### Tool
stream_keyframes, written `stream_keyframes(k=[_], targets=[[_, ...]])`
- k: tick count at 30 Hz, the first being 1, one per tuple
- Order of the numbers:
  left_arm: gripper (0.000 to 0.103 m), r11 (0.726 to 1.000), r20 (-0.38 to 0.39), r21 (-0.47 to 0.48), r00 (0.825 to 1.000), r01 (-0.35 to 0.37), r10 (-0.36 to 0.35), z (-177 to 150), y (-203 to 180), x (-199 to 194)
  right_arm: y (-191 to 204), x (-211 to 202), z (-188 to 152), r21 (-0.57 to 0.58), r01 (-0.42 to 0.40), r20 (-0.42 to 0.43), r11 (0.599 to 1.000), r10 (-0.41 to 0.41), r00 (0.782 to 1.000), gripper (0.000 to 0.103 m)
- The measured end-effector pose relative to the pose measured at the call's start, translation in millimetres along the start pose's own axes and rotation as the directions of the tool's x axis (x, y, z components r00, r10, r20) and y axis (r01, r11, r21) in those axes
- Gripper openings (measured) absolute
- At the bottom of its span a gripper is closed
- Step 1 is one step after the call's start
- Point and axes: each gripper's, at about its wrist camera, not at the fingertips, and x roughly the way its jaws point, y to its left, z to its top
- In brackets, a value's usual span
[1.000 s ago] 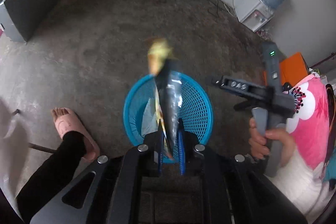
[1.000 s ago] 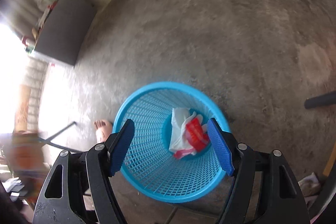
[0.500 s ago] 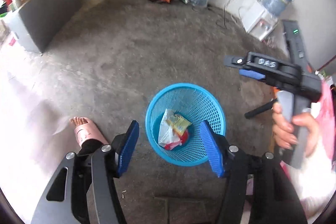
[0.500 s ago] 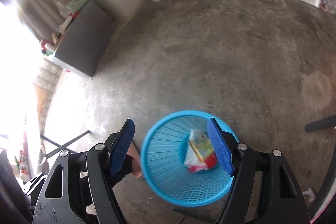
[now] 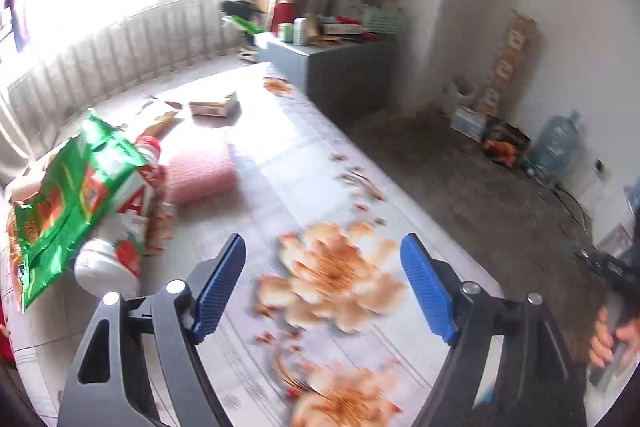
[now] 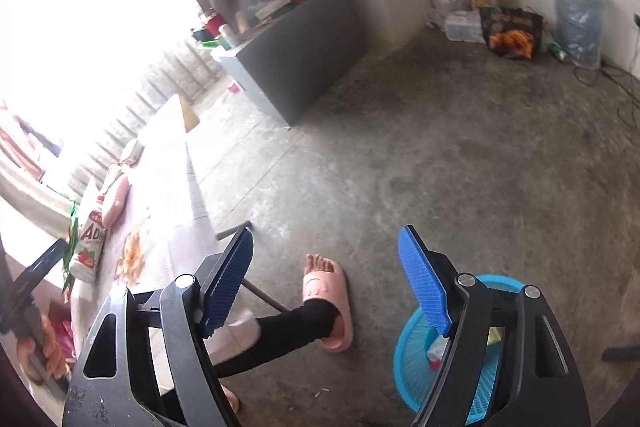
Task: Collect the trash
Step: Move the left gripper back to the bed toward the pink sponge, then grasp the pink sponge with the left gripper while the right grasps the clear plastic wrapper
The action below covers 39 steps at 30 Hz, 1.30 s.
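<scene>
Swung up from the blue basket (image 6: 424,363), left tongs (image 5: 322,283) are empty and opening over the table (image 5: 280,163); right tongs (image 6: 326,279) spread, empty. Green wrapper (image 5: 68,195) beside the bottle (image 5: 120,227) looks like the next pick.

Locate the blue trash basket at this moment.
The blue trash basket stands on the concrete floor at the lower right of the right wrist view, partly behind the right tool, right of the pink slipper.

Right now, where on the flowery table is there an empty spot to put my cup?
The bare stretch runs from the big orange flower print up past the pink roll toward the flat box. The left side is crowded: a green wrapper lies over a strawberry bottle.
</scene>
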Motion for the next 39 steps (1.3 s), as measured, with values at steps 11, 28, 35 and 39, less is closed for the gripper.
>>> stream_keyframes(k=[11, 28, 35, 39], targets=[[0.081, 0.942, -0.122, -0.197, 0.96, -0.272, 0.252, 60.8, 82.7, 119.8, 74.2, 24.0, 5.4, -0.147, -0.051, -0.021, 0.988, 0.048, 0.999, 0.072], [0.073, 0.979, -0.193, -0.005, 0.961, -0.205, 0.2, 18.6, 37.9, 116.2, 96.9, 9.7, 1.7, -0.121, -0.134, -0.032, 0.984, 0.131, 0.991, 0.072], [0.073, 0.981, -0.207, 0.12, 0.963, -0.15, 0.172, -61.3, 18.4, 49.0, 155.7, 28.9, 18.3, -0.249, -0.241, -0.11, 0.938, 0.22, 0.969, 0.074], [0.074, 0.99, -0.217, 0.068, 0.966, -0.126, 0.138, -89.9, 36.0, 20.8, 231.1, 75.2, 36.5, -0.307, -0.363, -0.186, 0.88, 0.319, 0.929, 0.075]])
